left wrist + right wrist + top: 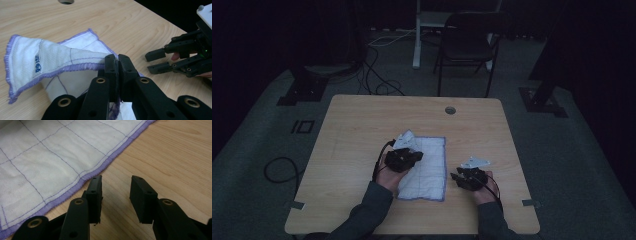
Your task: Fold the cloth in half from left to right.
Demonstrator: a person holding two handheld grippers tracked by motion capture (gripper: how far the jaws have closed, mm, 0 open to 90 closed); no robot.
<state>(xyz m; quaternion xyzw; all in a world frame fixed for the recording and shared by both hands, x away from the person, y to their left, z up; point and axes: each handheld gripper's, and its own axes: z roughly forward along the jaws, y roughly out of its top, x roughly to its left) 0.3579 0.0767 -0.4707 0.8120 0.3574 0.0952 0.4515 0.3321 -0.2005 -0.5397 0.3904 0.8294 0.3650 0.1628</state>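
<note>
A white cloth (427, 167) with purple hem lies on the wooden table (347, 150), near the person's edge and a little right of centre. The left gripper (117, 66) has its jaws clamped on the cloth's hem, lifting a corner off the table. The right gripper (116, 192), jaws apart, hovers just beside the cloth's right edge.

One small blue printed mark sits on the white cloth (50, 62), near its lifted purple-hemmed corner, seen in the left gripper view. It runs sideways and looks like a few characters, too small and blurred to read. No other text, number or sign is legible.
</note>
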